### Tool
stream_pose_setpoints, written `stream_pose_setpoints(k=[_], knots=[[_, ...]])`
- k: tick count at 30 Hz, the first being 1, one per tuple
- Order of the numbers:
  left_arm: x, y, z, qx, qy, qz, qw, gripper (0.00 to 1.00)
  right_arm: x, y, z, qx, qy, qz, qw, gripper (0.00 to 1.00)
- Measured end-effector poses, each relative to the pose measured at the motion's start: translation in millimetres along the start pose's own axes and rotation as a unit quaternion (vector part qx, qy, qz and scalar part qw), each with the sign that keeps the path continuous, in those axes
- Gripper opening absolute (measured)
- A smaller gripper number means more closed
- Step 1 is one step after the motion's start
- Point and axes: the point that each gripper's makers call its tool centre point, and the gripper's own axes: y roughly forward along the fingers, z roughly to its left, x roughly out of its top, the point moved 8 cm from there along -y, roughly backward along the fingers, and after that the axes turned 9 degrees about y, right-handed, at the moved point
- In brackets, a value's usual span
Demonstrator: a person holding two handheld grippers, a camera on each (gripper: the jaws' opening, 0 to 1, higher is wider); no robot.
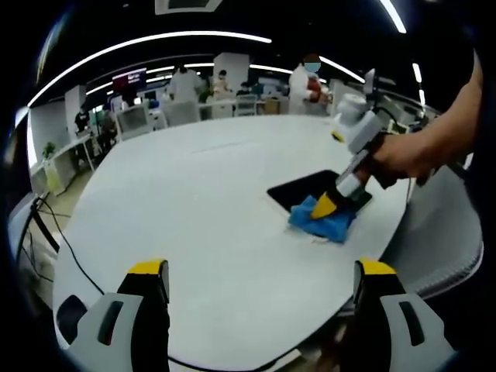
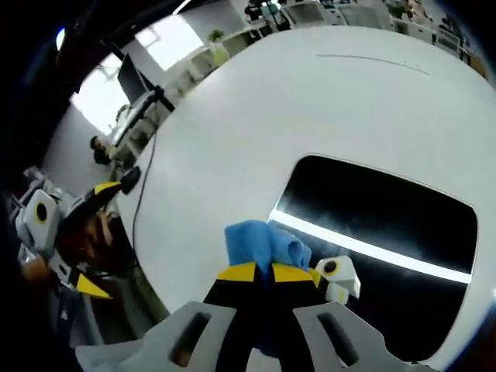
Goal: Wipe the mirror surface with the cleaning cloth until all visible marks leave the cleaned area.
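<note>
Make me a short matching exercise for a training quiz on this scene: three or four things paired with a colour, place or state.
Things:
1. cloth
2. mirror
3. left gripper
4. table

Descriptions:
a. open, holding nothing
b. dark, lying flat and reflecting a light strip
c. blue, clamped by the right gripper
d. white and round-edged

Pairs: 1-c, 2-b, 3-a, 4-d

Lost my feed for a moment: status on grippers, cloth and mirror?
Right gripper shut on blue cloth, at the mirror's near edge. Left gripper open, off the table. Nothing in the way.
</note>
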Motion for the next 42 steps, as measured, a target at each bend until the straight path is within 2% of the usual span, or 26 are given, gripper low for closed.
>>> stream_pose_setpoints(k=[15,27,32,42], knots=[[1.3,0,3.5,0.000,-0.005,-0.007,1.0000,0.99,14.6,5,-2,-0.009,0.001,-0.007,0.9999,0.00],[-2.9,-2,1.9,-0.005,-0.004,0.002,1.0000,0.99,31.6,10,-10,-0.016,0.009,-0.024,0.9996,0.00],[-3.9,-3,3.2,-0.003,-0.003,0.002,1.0000,0.99,36.9,11,-13,-0.014,0.030,-0.027,0.9991,0.00],[-6.3,-5,3.9,0.000,-0.007,0.008,0.9999,0.99,49.6,14,-17,-0.018,0.027,-0.032,0.9990,0.00]])
